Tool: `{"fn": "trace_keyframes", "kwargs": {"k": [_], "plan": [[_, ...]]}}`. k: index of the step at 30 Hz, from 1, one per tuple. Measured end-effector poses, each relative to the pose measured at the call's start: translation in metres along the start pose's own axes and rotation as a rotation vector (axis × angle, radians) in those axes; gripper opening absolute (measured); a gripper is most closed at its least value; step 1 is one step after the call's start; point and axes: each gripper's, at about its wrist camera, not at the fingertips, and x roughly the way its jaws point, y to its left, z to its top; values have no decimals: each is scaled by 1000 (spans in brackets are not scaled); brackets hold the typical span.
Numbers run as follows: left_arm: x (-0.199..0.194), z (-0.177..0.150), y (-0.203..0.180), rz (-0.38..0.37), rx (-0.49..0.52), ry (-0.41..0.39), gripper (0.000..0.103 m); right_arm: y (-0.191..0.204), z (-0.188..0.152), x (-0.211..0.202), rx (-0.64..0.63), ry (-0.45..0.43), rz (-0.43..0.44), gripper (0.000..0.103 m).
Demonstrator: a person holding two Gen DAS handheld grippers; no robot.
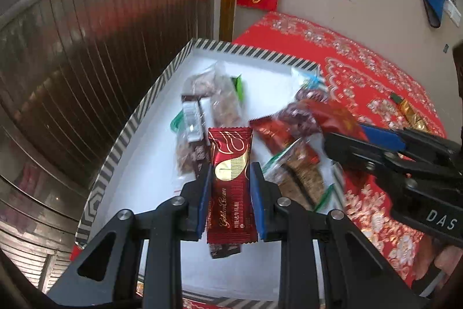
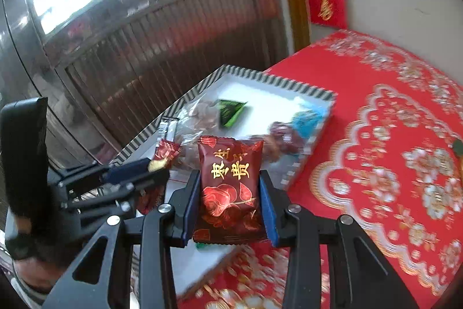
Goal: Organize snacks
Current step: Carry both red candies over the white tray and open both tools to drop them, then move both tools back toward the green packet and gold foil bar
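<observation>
My left gripper (image 1: 229, 164) is shut on a long dark red "Golden Crown" bar (image 1: 230, 181) and holds it over the white box with a striped rim (image 1: 136, 118). My right gripper (image 2: 230, 174) is shut on a square dark red snack packet with gold characters (image 2: 230, 187), above the box's near right corner. The right gripper also shows in the left wrist view (image 1: 341, 141), at the right over the box. The left gripper shows in the right wrist view (image 2: 156, 167), at the left. Several wrapped snacks (image 1: 214, 106) lie in the box.
The box sits at the left end of a red floral tablecloth (image 2: 390, 164). A gold and green wrapped snack (image 1: 408, 109) lies loose on the cloth at the right. A slatted wooden screen (image 1: 86, 62) stands left of the table. The wall is behind.
</observation>
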Motion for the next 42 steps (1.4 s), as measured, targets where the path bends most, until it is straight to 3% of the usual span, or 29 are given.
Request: {"fn": "trace_keyframes", "kwargs": {"k": [8, 11, 15, 21, 26, 34, 42], "plan": [[4, -4, 10, 38, -14, -6, 28, 14, 1, 50, -29, 76, -29, 41], [6, -4, 11, 44, -21, -9, 30, 10, -4, 47, -16, 83, -22, 42], [5, -4, 7, 50, -20, -15, 31, 3, -7, 31, 28, 53, 5, 57], [5, -3, 2, 71, -12, -17, 33, -3, -11, 18, 49, 37, 16, 57], [2, -4, 2, 103, -19, -33, 70, -3, -17, 10, 43, 37, 16, 57], [-2, -1, -2, 112, -14, -49, 80, 0, -20, 6, 43, 26, 12, 57], [-16, 4, -24, 111, 17, -91, 82, -12, -30, -23, 64, -14, -21, 57]]}}
